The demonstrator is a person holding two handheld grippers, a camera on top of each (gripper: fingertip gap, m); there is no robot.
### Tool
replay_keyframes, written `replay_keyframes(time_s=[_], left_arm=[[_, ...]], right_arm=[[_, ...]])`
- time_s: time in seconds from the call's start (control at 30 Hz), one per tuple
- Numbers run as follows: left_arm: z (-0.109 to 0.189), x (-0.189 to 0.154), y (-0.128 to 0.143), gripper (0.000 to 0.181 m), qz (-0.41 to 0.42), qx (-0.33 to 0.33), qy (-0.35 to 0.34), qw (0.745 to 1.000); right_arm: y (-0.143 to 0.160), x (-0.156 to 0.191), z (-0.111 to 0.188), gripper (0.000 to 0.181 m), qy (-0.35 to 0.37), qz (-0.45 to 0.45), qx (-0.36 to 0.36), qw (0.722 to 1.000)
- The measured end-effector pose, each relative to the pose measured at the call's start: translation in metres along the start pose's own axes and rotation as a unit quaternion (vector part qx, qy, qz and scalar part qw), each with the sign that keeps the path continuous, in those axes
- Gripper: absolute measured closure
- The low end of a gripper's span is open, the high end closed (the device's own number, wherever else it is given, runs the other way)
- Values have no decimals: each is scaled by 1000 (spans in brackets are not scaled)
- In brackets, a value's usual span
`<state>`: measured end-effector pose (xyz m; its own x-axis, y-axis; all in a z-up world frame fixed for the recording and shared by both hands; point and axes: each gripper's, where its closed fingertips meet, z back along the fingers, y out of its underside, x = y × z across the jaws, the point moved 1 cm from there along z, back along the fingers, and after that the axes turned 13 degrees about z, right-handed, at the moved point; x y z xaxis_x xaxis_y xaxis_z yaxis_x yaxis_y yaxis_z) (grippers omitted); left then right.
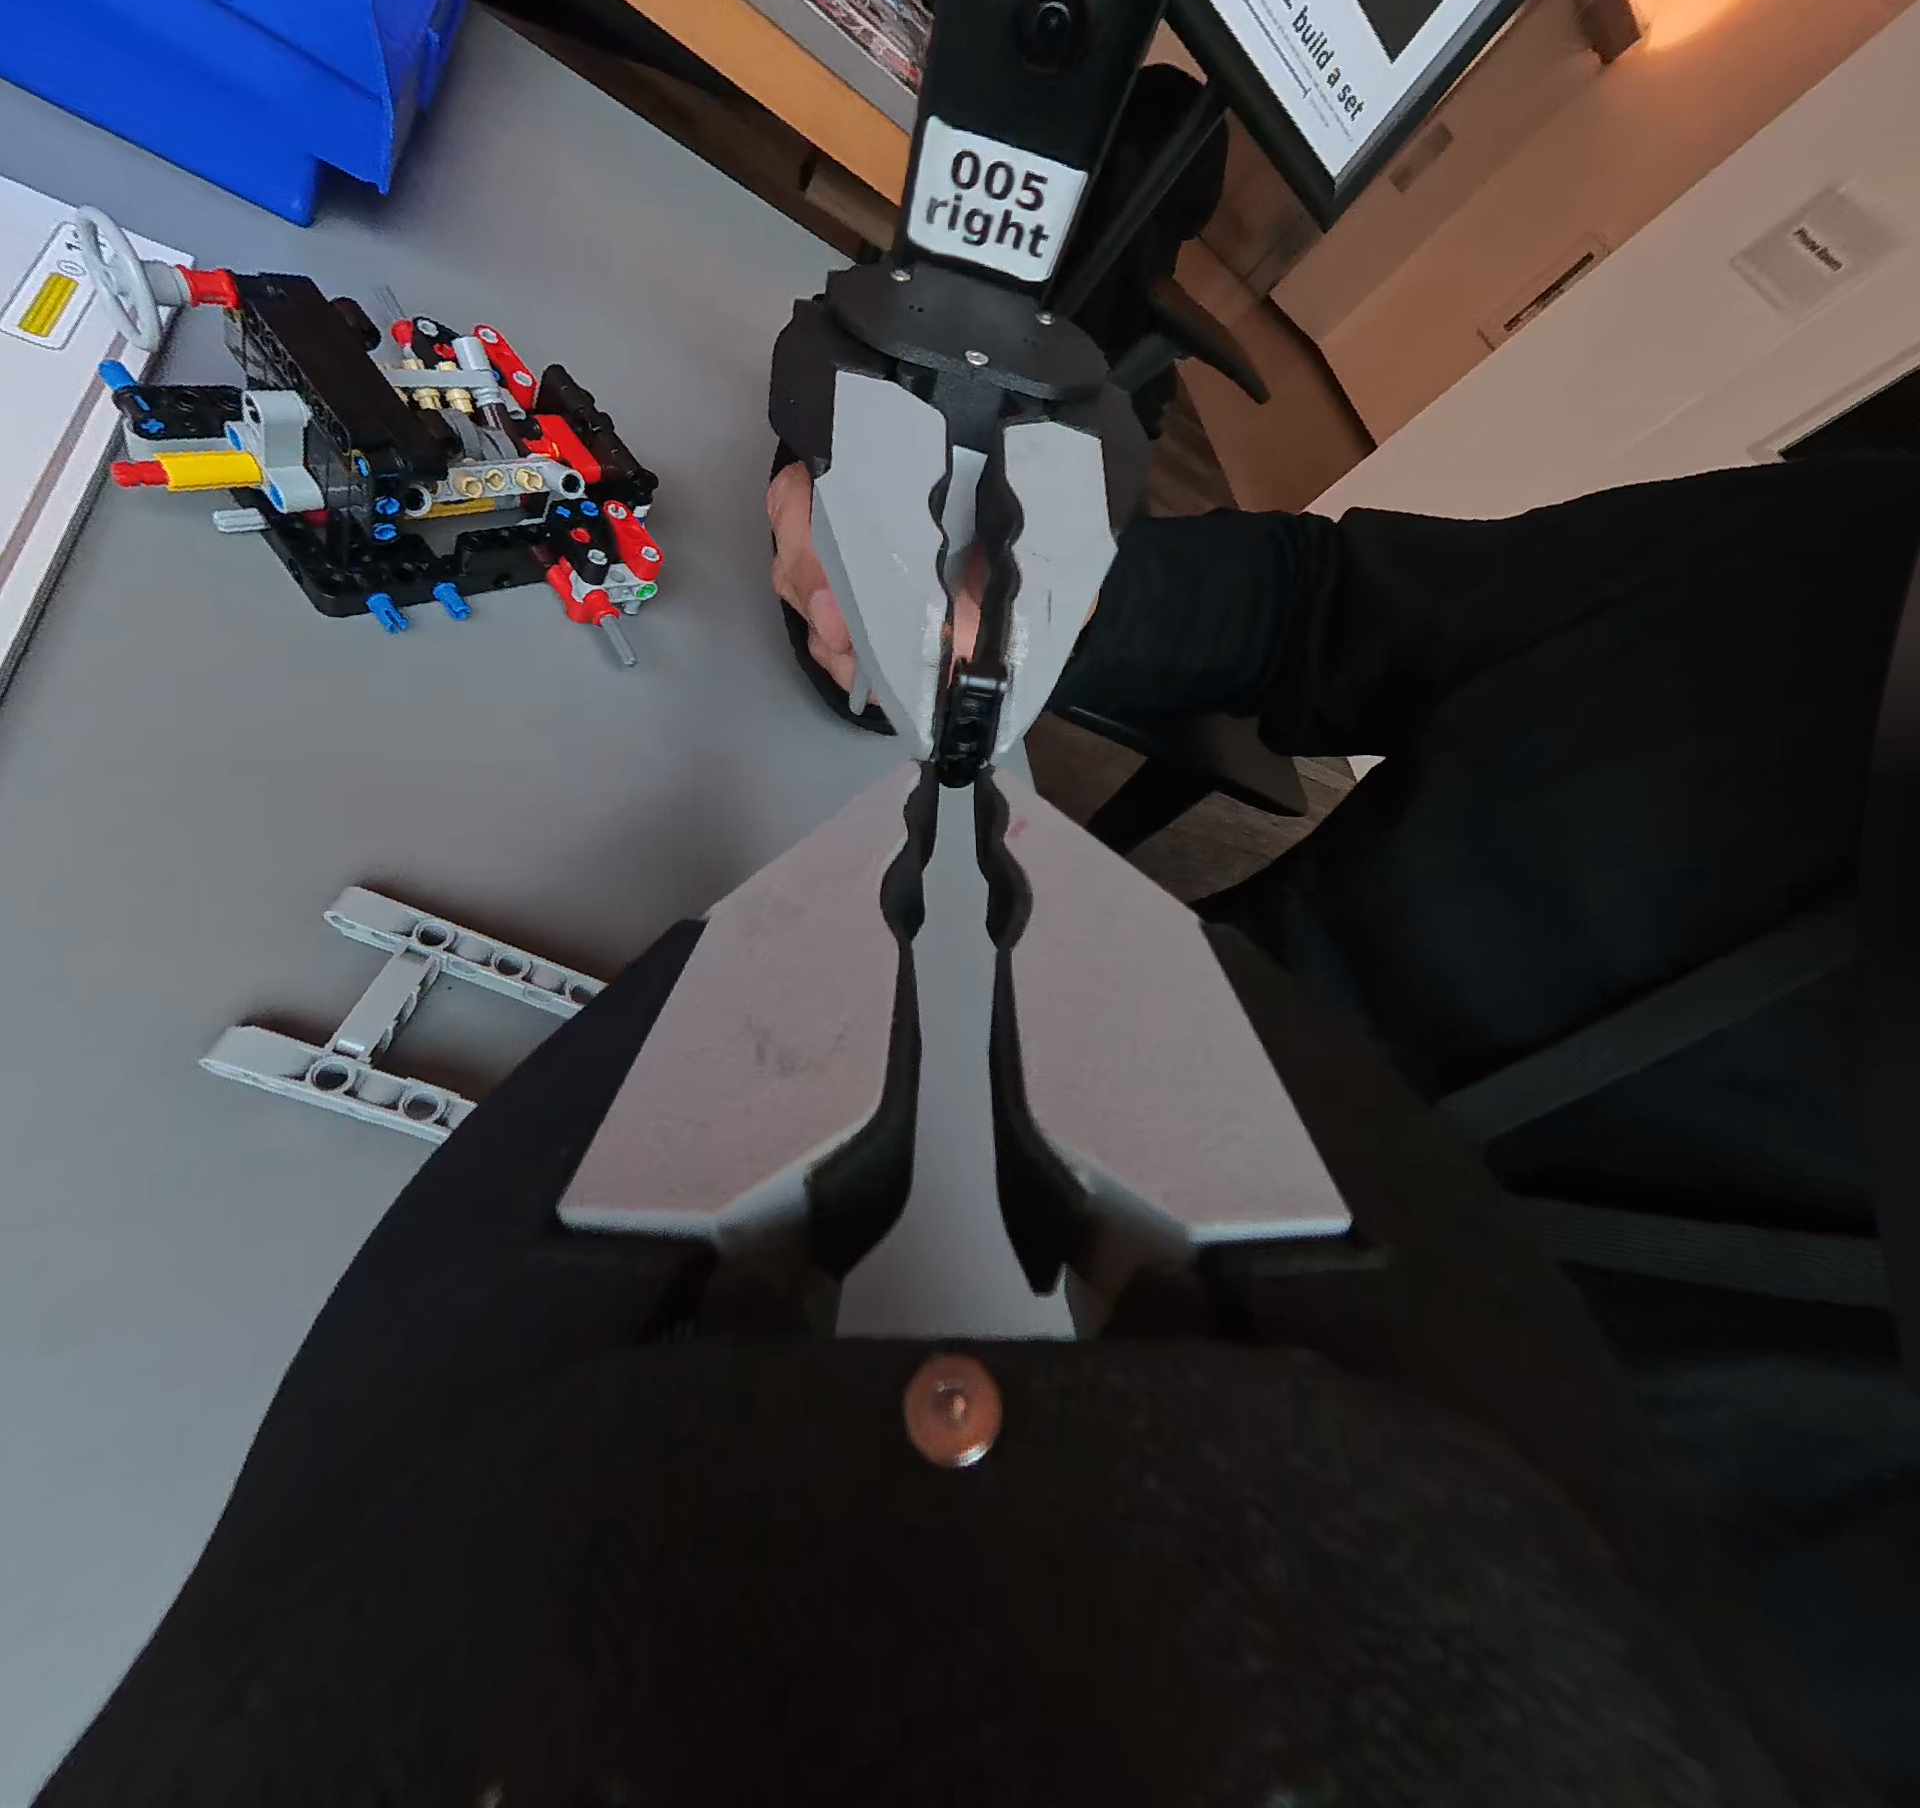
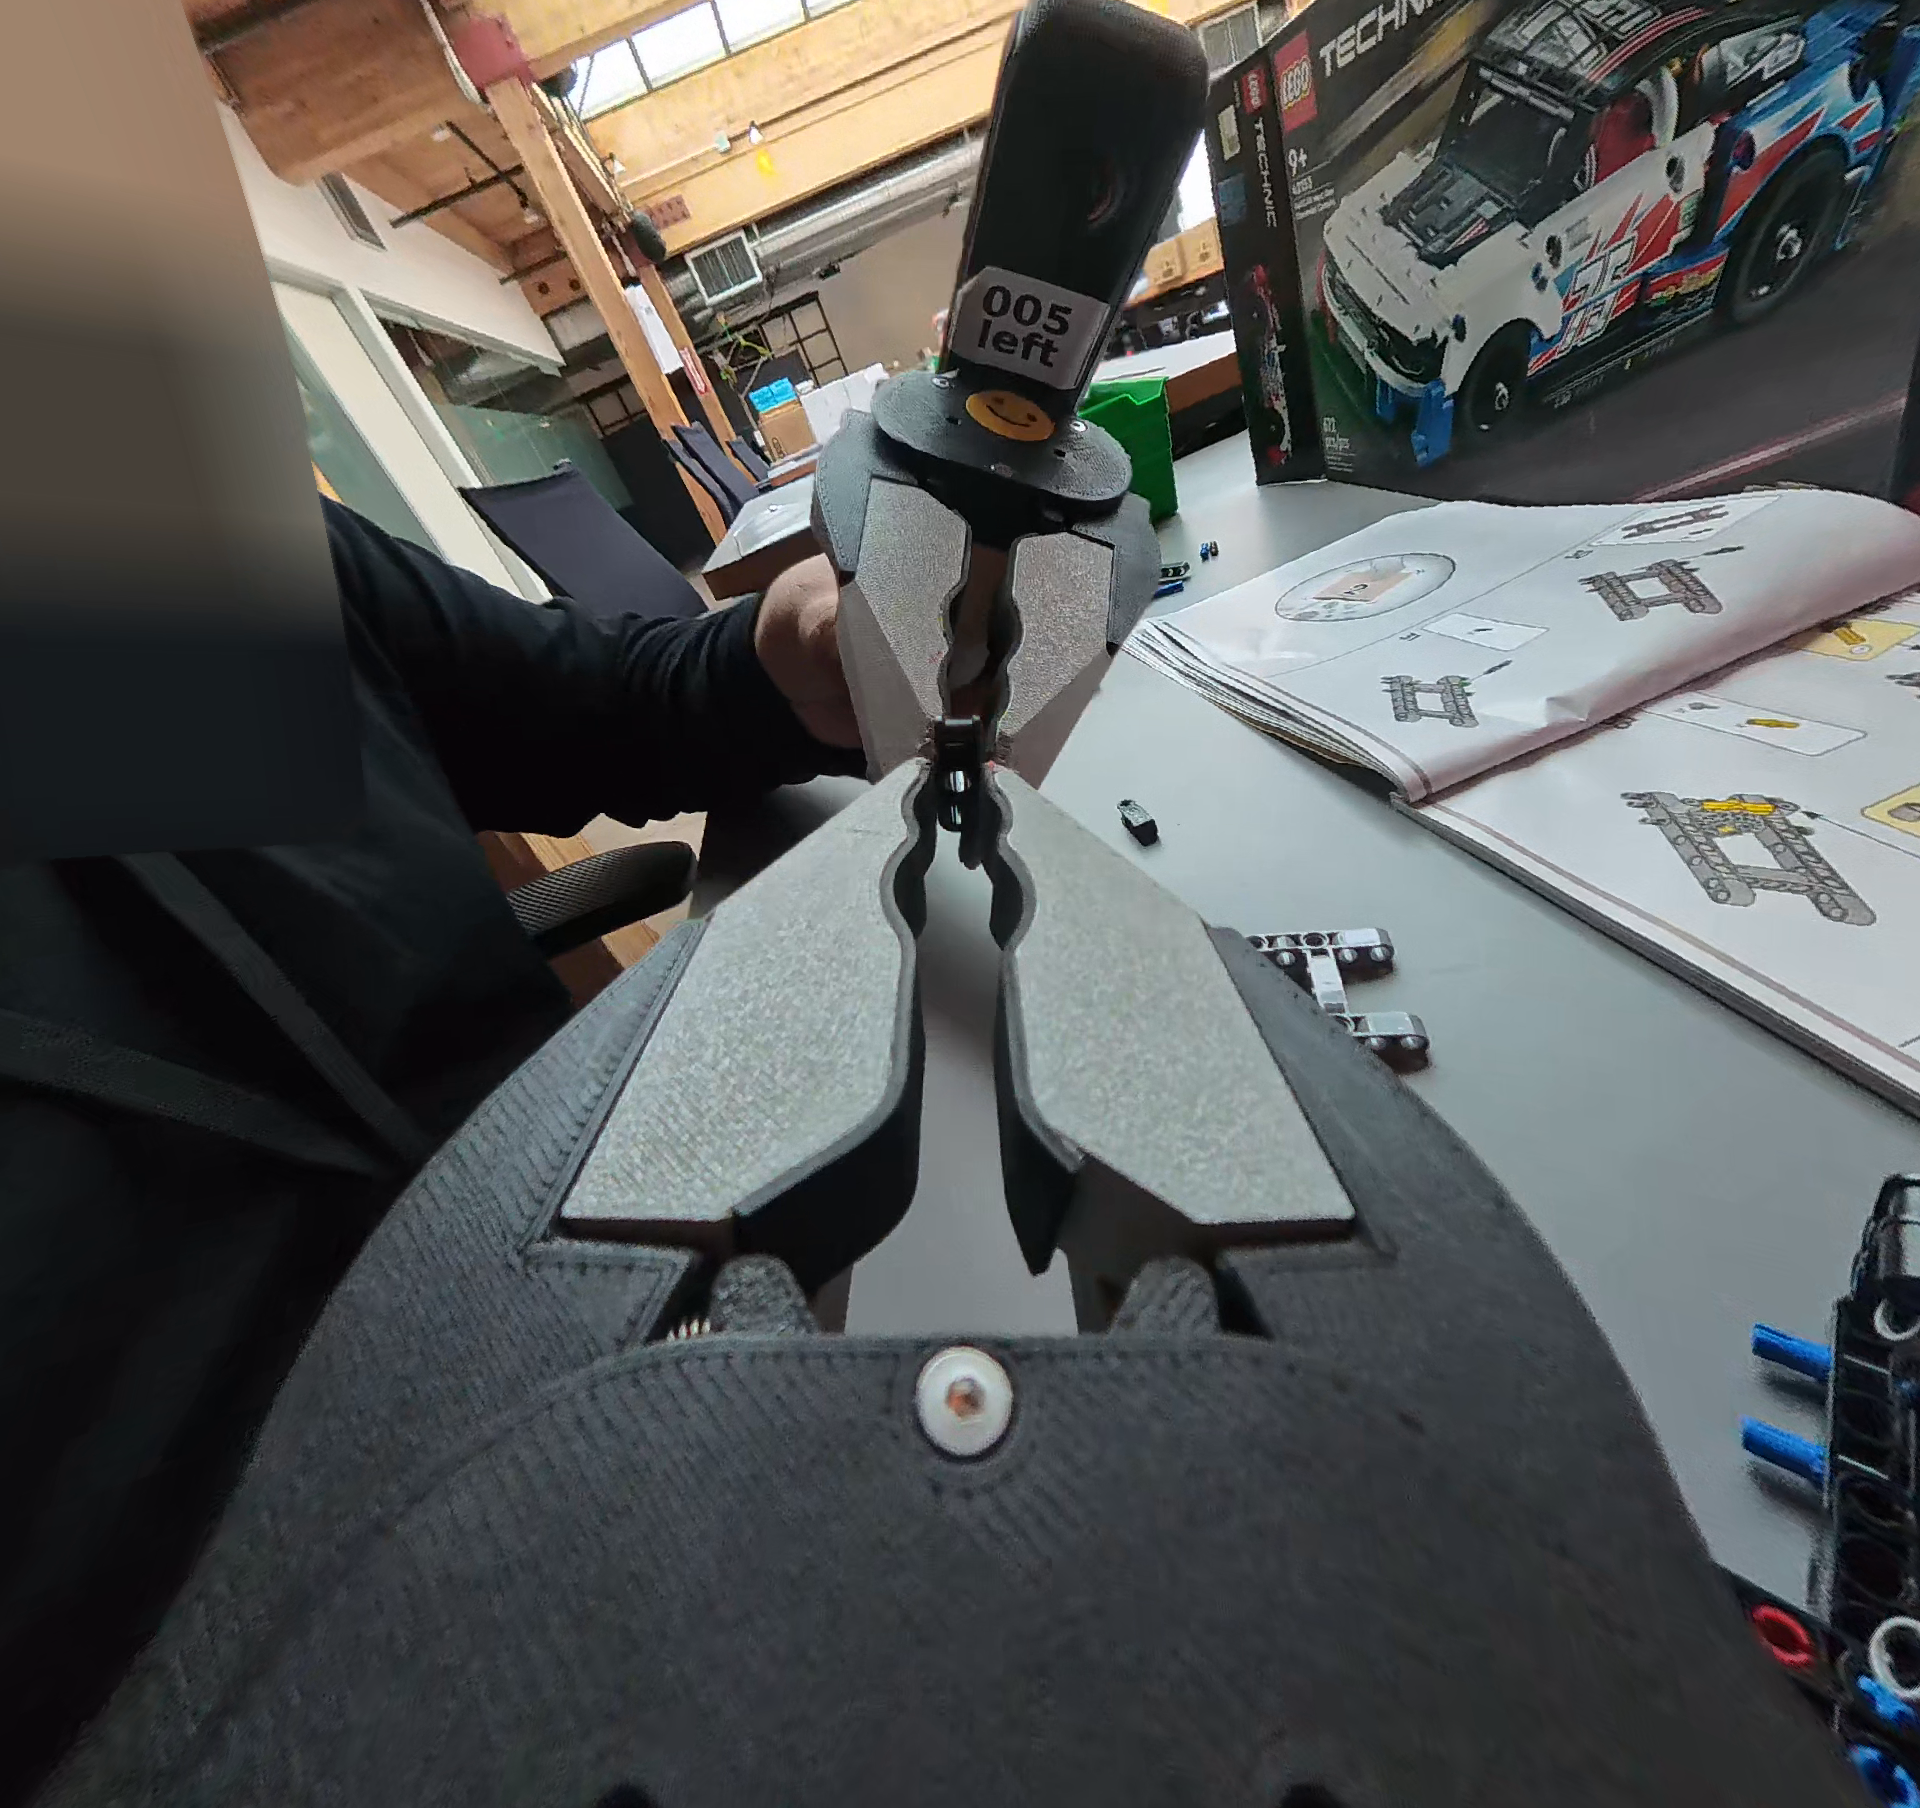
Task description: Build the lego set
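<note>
Grey matte tabletop (image 1: pixel 436 771) in timber-beamed hall. My 2 grippers meet tip-to-tip, L gripper (image 1: pixel 951 792) & R gripper (image 2: pixel 956 802) both clamped on 1 small black plastic lego connector (image 1: pixel 966 719).

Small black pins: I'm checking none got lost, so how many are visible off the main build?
2. One small black pin is pinched between the tips of both grippers; another lies loose on the grey table near the manual. Others may be hidden.

Bright skylight daylight; warm wall lamp glow; fisheye edge distortion; dark foreground.
</note>
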<state>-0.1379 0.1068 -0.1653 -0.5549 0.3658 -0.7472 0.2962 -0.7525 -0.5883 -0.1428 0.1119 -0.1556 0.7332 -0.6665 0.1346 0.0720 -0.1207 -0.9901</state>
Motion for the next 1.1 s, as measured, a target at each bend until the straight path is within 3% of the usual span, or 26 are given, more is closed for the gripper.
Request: replay_keyframes(time_s=[0.67, 1.1], left_arm=[[-6, 34, 25, 178, -13, 80, -73, 994], [-7, 35, 19, 177, -62, 61, -97, 992]], right_arm=[[39, -6, 3, 177, 45, 147, 186, 970], [36, -9, 5, 177, 48, 139, 158, 976]])
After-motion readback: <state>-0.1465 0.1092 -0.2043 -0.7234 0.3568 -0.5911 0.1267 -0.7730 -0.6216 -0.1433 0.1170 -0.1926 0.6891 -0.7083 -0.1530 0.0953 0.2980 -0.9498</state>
